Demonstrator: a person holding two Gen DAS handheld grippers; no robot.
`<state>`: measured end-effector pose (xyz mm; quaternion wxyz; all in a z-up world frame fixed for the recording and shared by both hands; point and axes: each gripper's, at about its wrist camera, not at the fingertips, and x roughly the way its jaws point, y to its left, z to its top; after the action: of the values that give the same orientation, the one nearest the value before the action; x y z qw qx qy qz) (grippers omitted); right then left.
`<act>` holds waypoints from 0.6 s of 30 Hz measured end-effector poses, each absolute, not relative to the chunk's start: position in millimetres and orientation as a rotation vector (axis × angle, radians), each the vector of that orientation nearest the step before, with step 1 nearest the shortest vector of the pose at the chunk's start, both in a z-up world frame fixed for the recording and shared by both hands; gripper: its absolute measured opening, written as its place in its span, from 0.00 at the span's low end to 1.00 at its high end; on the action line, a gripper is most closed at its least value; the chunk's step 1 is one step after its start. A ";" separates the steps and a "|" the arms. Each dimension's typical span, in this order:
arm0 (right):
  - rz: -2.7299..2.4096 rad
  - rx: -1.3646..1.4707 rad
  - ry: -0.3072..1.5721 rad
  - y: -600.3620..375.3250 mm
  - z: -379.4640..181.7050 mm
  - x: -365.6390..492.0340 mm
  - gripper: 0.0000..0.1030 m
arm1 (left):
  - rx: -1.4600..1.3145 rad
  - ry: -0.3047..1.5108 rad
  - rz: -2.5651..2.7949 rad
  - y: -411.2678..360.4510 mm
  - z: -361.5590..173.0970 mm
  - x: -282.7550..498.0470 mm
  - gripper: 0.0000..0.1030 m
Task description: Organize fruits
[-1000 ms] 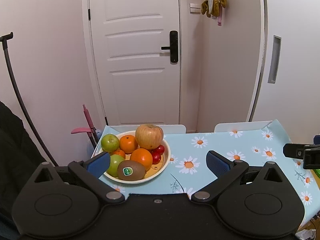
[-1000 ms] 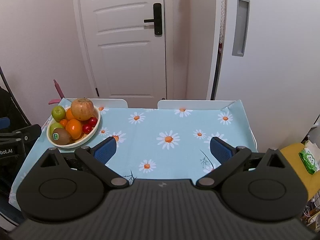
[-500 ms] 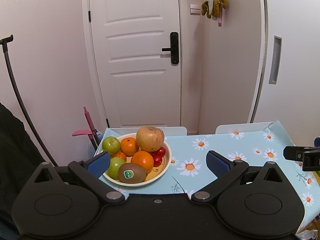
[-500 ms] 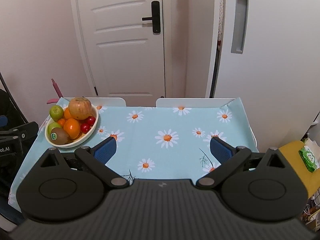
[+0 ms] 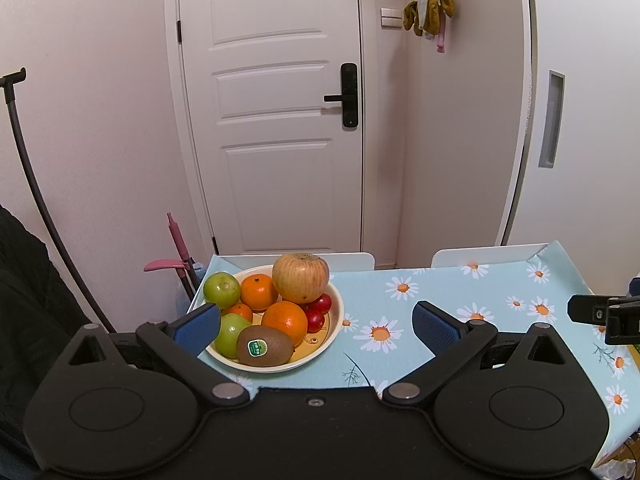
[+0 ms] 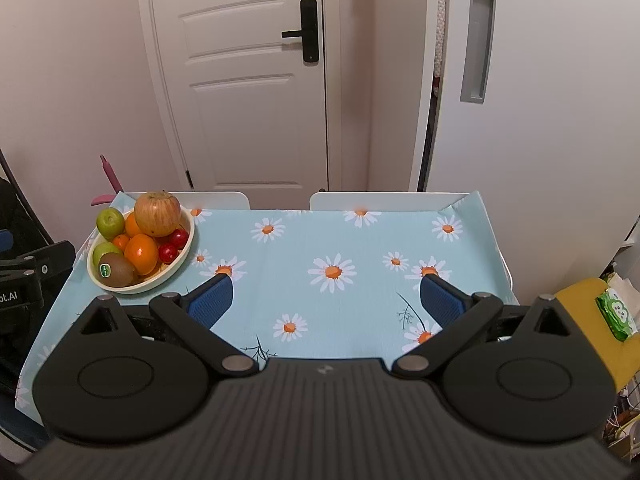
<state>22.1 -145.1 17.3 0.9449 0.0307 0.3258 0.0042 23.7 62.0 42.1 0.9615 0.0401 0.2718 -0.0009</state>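
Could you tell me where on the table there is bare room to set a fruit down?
The daisy tablecloth lies bare from the bowl rightward to the far right edge, and between the right gripper and the white chair backs. The back left corner is crowded: the piled bowl fills it, beside the open left gripper.

left tool [image 5: 316,322] spread wide, right tool [image 6: 326,294] likewise

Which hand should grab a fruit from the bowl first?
Probably the left. The open left gripper hovers right before the cream round fruit bowl, its brown stickered kiwi nearest. The open right gripper faces bare daisy-print tablecloth, the bowl off to its left.
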 end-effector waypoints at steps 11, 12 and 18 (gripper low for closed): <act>0.006 0.065 0.665 -143.9 16.7 22.5 1.00 | 0.080 0.550 -0.002 61.8 42.2 23.5 1.00; 0.006 0.066 0.664 -144.5 16.9 22.2 1.00 | 0.081 0.550 -0.002 61.6 42.4 23.8 1.00; 0.008 0.066 0.664 -144.7 17.1 22.4 1.00 | 0.082 0.547 -0.005 63.0 41.1 22.6 1.00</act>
<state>22.4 -144.7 17.1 0.9448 0.0322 0.3260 0.0038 22.6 63.0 41.1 0.9620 0.0404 0.2699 -0.0022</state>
